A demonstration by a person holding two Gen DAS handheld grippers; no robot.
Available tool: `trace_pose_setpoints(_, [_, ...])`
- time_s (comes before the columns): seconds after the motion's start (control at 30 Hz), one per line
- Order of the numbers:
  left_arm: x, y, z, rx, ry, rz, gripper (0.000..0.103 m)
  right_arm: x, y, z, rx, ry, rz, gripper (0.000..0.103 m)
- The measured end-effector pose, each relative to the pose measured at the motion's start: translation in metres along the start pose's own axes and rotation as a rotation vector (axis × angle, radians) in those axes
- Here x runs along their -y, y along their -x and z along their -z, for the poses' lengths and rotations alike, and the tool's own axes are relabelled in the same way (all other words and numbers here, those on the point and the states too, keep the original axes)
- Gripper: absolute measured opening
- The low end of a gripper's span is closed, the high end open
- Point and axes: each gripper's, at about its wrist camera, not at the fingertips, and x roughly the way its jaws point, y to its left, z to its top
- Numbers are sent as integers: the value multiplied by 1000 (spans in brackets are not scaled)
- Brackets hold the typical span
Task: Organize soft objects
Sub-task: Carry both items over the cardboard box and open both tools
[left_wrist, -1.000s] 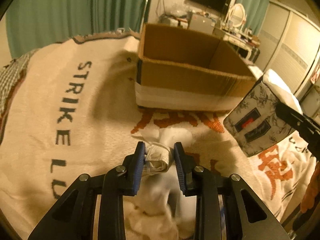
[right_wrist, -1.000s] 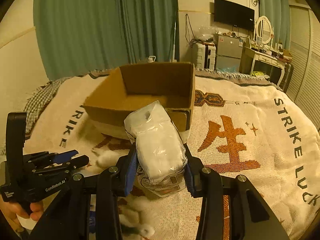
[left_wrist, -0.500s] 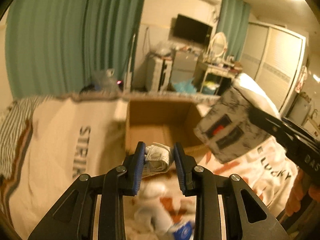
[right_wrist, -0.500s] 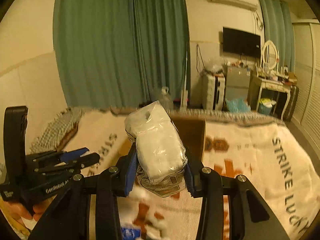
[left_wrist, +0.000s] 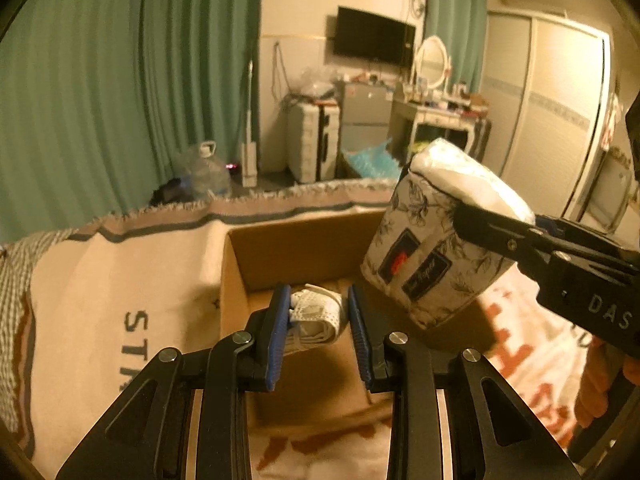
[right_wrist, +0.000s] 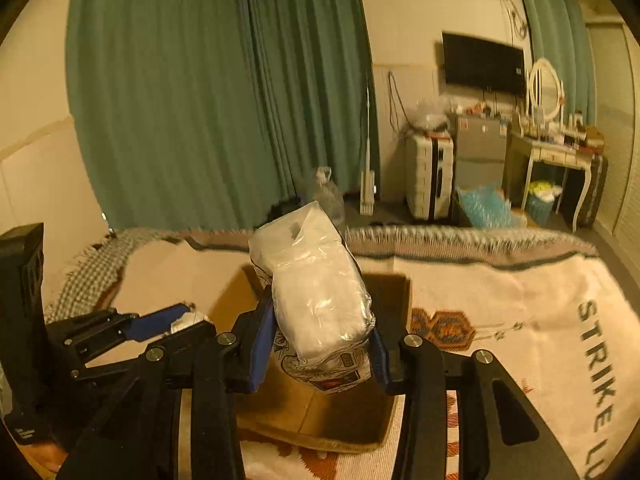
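Fingers now above box, gripping cloth, tissue pack

Two tools: the left tool and the right tool. One cardboard box at twelve o'clock from the left tool. One rolled white cloth, one plastic-wrapped pack, one blanket, one television, one oval mirror.
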Motion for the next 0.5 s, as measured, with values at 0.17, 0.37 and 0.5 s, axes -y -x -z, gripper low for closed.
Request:
trace_pose_setpoints(0.17, [2, -21, 3, -23, -11, -48, 35, 17, -33, 17, -44, -21, -1, 46])
trace_pose_setpoints(0.37, [-1, 6, -7, 16, 34, -97, 82, 31, -10, 9, 13, -58, 30, 69])
trace_pose_setpoints(0.5, [2, 51, -26, 53, 40, -100, 82, 27, 31, -10, 63, -44, 54, 76])
